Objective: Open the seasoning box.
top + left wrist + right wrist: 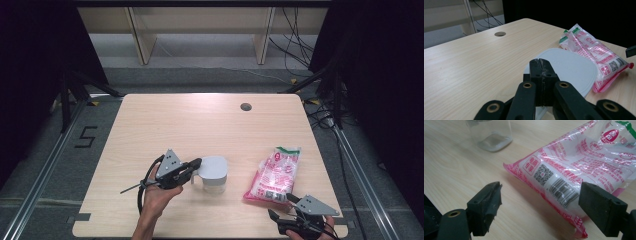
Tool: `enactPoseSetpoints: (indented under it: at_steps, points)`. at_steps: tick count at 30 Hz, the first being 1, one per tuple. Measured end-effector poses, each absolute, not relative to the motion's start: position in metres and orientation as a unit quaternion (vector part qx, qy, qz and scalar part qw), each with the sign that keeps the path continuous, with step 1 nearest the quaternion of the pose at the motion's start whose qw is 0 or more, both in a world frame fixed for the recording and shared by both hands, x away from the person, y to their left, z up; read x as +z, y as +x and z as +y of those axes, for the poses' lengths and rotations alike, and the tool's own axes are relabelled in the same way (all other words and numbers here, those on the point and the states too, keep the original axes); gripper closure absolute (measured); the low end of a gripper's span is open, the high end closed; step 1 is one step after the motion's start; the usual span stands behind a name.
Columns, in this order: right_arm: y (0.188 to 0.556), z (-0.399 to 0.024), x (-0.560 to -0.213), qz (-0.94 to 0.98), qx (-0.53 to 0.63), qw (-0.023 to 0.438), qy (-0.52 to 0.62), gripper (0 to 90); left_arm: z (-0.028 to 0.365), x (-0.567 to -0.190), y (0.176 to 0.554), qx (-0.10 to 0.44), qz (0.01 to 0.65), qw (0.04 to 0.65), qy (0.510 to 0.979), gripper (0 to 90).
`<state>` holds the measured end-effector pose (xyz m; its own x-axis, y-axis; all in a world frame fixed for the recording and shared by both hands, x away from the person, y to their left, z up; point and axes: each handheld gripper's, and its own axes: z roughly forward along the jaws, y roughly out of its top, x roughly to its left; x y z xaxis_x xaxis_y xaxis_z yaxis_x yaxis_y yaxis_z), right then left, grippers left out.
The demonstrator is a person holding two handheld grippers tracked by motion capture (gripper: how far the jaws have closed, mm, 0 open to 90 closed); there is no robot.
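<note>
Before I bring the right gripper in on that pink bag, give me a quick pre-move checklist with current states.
1. Right gripper open: ok.
2. Bag lies flat on the table, barcode end toward the jaws, not yet between them: ok.
3. Left gripper shut, tips over the jar's white lid: ok.
4. Whether those tips touch the lid: cannot tell.
5. Jar upright, apart from the bag: ok.
</note>
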<state>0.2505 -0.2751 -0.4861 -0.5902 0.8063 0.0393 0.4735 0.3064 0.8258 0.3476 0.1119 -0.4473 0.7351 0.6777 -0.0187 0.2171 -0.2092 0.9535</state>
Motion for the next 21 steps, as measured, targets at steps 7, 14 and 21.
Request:
enactPoseSetpoints:
  at_steps: [7, 14, 21]
  points:
    - [0.2475, -0.2733, -0.4851, 0.79, 0.414, 0.192, 0.409, 21.3, 0.1167, -0.4497, 0.3455, 0.225, 0.302, 0.554, 0.742, 89.0]
    - [0.2504, -0.2752, -0.4859, 0.794, 0.418, 0.199, 0.394, 21.2, 0.1144, -0.4506, 0.3424, 0.209, 0.311, 0.555, 0.742, 89.0]
    - [0.2496, -0.2751, -0.4853, 0.794, 0.415, 0.202, 0.396, 20.8, 0.1152, -0.4518, 0.3432, 0.2, 0.307, 0.564, 0.74, 89.0]
